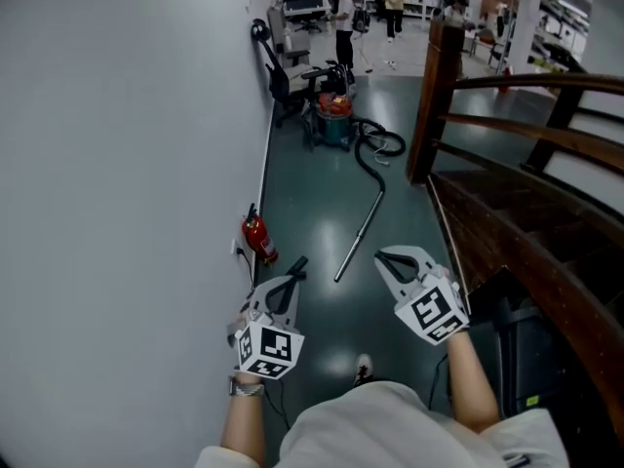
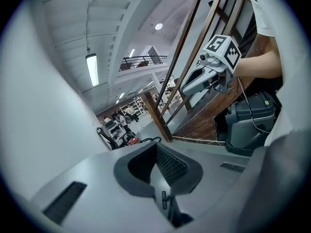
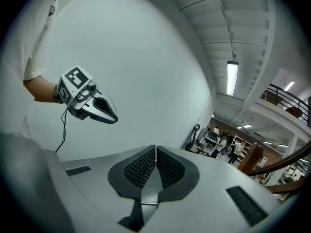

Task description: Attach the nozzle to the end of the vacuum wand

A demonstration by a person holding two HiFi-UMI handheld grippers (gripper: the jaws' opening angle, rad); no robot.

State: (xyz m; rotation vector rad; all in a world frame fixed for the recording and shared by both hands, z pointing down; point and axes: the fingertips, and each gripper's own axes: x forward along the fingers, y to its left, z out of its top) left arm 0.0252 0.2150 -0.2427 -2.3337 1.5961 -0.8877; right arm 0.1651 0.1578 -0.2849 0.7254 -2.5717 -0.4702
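The silver vacuum wand (image 1: pixel 359 232) lies on the green floor ahead of me. Its far end joins a black hose (image 1: pixel 375 154) that runs to a canister vacuum (image 1: pixel 334 120). I cannot make out a nozzle in any view. My left gripper (image 1: pixel 296 264) is held out near the white wall, shut and empty. My right gripper (image 1: pixel 382 254) is level with it, also shut and empty, just short of the wand's near end. In the left gripper view the pads (image 2: pixel 167 164) meet, with the right gripper (image 2: pixel 187 89) alongside. In the right gripper view the pads (image 3: pixel 167 168) touch too, beside the left gripper (image 3: pixel 109 115).
A red fire extinguisher (image 1: pixel 258 238) stands against the white wall at the left. A dark wooden stair rail and post (image 1: pixel 434 96) line the right side, with a black case (image 1: pixel 531 349) under it. An office chair (image 1: pixel 283 81) and several people are far down the corridor.
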